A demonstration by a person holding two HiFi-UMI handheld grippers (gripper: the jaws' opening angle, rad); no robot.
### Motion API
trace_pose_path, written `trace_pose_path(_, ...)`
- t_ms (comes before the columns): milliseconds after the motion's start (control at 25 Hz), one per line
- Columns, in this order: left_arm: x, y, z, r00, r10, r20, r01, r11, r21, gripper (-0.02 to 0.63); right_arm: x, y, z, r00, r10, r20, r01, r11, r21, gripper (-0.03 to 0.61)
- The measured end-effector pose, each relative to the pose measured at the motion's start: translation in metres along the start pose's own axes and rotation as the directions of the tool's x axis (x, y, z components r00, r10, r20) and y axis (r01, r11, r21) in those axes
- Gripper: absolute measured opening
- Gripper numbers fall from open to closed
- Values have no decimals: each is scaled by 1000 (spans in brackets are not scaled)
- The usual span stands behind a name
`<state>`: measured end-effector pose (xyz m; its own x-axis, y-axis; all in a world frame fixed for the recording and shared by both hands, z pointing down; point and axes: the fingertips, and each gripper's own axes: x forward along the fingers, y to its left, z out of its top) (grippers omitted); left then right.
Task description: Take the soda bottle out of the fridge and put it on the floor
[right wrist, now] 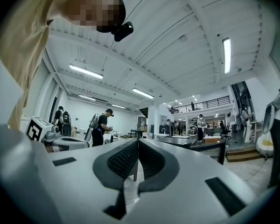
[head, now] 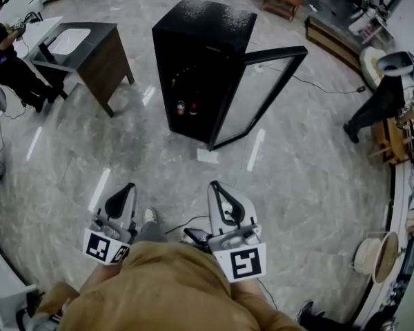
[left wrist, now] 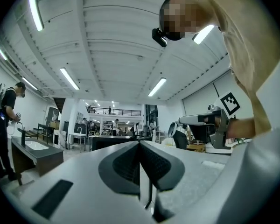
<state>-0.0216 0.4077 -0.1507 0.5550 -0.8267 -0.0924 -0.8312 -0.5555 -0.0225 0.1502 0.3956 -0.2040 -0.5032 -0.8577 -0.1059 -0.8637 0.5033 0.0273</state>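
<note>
Tan cloth of our own shirt point(head: 165, 288) fills the bottom of the head view, and just past it we hold both tools low, pointing forward. Our left gripper point(head: 128, 187) is clenched: in its own view the two dark pads meet at the tips with nothing between them. Our right gripper point(head: 217, 185) is clenched the same way, pads pressed tip to tip and empty. The two sit side by side, apart from each other.

Between them the toe of a pale shoe point(head: 150, 215) shows on the grey marbled floor point(head: 297, 185), which is glossy and streaked with light. Farther ahead a small white sheet point(head: 208, 156) lies on the floor just before the foot of the black fridge point(head: 207, 26). The fridge stands upright with its glass door point(head: 262, 92) swung open toward the right of the view.

Low inside it a dark bottle point(head: 181, 107) with a pale top and a red-marked bottle point(head: 193, 109) stand side by side. Which of them is the soda bottle we cannot tell, but both are inside the fridge, well apart from our grippers.

Left of the fridge stands a dark desk point(head: 103, 61) with a white basin point(head: 69, 40) set in its top, and a person in black point(head: 7, 57) beside it. At the right edge another person point(head: 379, 102) bends forward.
</note>
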Motion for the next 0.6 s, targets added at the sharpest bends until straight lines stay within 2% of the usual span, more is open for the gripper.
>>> trace_pose_path(320, 43, 37, -15, 999, -36, -16, 36, 999, -25, 2, 48, -16, -12, 999, -16, -34, 17, 1000, 9, 2)
trace_pose_path(600, 114, 115, -38, 990, -132, -40, 133, 990, 38, 2, 145, -37, -12, 995, -84, -55, 84, 996, -7, 2)
